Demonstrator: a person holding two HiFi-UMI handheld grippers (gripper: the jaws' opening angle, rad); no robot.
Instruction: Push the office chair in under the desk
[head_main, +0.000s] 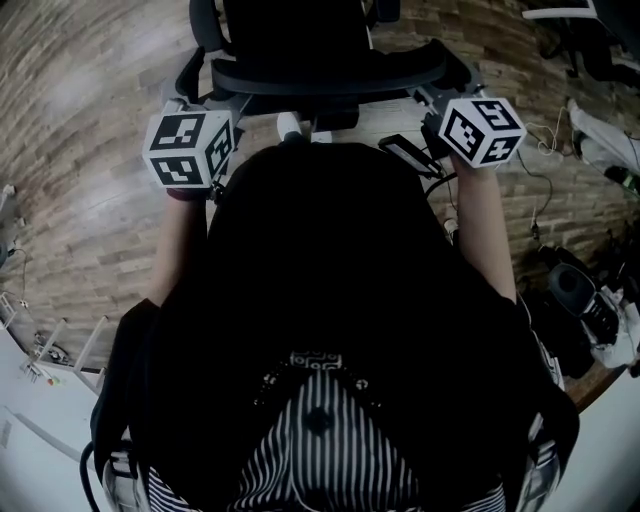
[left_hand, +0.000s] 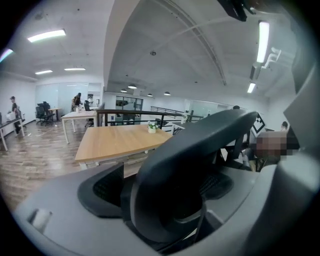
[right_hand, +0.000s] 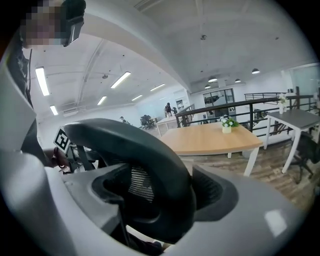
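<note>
Closest in the head view is the person's dark top, with both forearms reaching forward over a wood-plank floor (head_main: 90, 200). The left tool (head_main: 200, 100) and the right tool (head_main: 440, 95) are held level with each other, marker cubes up, at the two ends of the curved upper edge of the chair (head_main: 330, 75), which stands directly in front of the person.

Each gripper view shows that tool released, with its jaws spread wide. The chair's dark curved edge lies between the pads without being clamped. I can't tell whether a pad brushes it.

Just beyond the chair is a wooden worktop (left_hand: 120, 142) with a small potted plant (left_hand: 151, 127) at its far edge. The chair back is on the near side of it. Farther off are a dark railing (left_hand: 135, 114), a second table (left_hand: 80, 116) and lit ceiling strips.
</note>
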